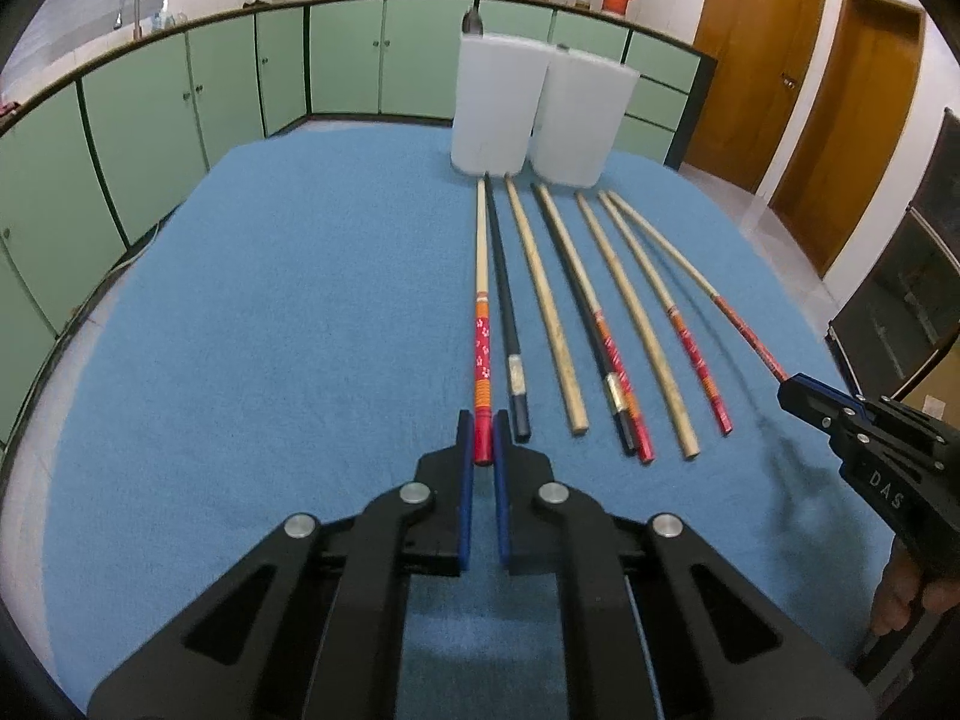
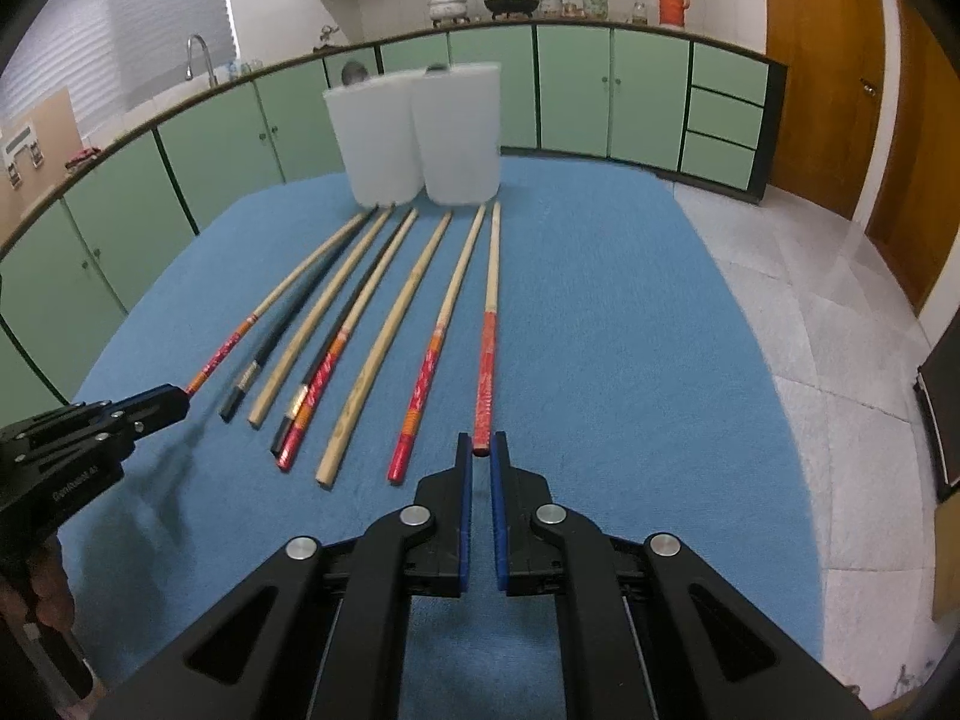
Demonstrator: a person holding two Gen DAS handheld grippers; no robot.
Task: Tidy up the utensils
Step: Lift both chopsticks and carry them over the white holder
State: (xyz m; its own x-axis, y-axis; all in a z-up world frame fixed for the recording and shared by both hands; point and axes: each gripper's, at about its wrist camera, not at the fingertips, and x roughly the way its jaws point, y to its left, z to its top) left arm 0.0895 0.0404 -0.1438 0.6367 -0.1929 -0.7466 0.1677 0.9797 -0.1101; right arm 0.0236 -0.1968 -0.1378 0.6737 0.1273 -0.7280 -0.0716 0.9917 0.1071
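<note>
Several chopsticks lie side by side on a blue cloth (image 1: 270, 330), tips toward two white containers (image 1: 498, 108) (image 2: 414, 132) at the far edge. My left gripper (image 1: 483, 438) is shut on the red end of the leftmost red-and-orange chopstick (image 1: 482, 348). It also shows in the right wrist view (image 2: 174, 399), holding that chopstick (image 2: 222, 354). My right gripper (image 2: 481, 450) is shut on the red end of the rightmost chopstick (image 2: 487, 360). It also shows in the left wrist view (image 1: 792, 387), holding that chopstick (image 1: 708, 294).
Between the two held chopsticks lie plain wooden ones (image 1: 549, 312), dark ones (image 1: 507, 312) and red-ended ones (image 1: 690, 342). A spoon handle (image 1: 472, 21) sticks out of the left container. Green cabinets (image 1: 150, 120) and wooden doors (image 1: 840, 120) surround the table.
</note>
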